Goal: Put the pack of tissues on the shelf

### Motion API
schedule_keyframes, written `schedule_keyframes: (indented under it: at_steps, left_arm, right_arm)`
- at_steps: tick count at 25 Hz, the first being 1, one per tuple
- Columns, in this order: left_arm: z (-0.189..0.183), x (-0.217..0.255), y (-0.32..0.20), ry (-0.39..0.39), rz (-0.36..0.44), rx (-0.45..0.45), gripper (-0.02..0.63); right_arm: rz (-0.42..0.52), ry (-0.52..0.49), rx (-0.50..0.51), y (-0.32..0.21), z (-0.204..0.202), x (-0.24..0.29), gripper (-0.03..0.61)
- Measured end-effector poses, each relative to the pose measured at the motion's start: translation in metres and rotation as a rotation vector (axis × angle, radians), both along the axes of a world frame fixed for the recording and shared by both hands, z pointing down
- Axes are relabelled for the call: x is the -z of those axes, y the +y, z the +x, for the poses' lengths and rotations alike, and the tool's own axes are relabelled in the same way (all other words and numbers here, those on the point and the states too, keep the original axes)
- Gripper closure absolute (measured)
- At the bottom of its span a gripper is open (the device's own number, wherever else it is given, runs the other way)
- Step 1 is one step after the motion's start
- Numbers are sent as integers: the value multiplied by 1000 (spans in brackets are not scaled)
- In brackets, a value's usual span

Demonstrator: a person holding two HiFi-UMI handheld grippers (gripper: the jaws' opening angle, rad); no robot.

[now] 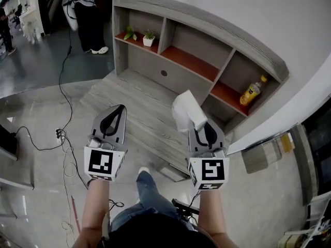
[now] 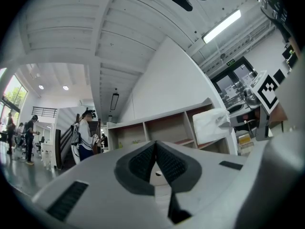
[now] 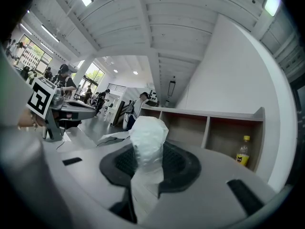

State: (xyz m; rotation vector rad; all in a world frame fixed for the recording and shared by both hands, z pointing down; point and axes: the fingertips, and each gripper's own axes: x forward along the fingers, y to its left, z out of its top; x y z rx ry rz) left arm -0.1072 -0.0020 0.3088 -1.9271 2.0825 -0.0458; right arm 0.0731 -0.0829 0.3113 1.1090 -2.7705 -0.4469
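In front of the shelf (image 1: 207,24), the right hand-held gripper (image 1: 200,124) pinches the white pack of tissues (image 1: 187,110) by its lower end. The pack's long axis runs along the jaws, and its free end points ahead toward the compartments. The left hand-held gripper (image 1: 120,110) is pressed together, empty. A bottle (image 1: 252,92) stands in the right compartment, its yellow label too small to read.

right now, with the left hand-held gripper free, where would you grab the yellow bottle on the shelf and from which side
Probably around its mid-body, below the cap, level from the open front. The yellow bottle stands upright in the rightmost compartment of the shelf, with a back panel behind, a divider beside it and the top board overhead, so only the front is open.
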Motion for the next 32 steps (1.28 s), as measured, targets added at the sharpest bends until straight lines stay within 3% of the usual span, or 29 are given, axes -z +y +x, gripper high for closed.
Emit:
schedule_keyframes:
  at_steps: [15,32]
  left_arm:
    - [-42,4,-75,-25,0,-15,603]
    - [-107,7,-219,-27,-36,-105,603]
  right_arm:
    - [-2,-30,-10,-74,-45,-2,468]
    - [-54,-100,-107,-202,-105,-3,466]
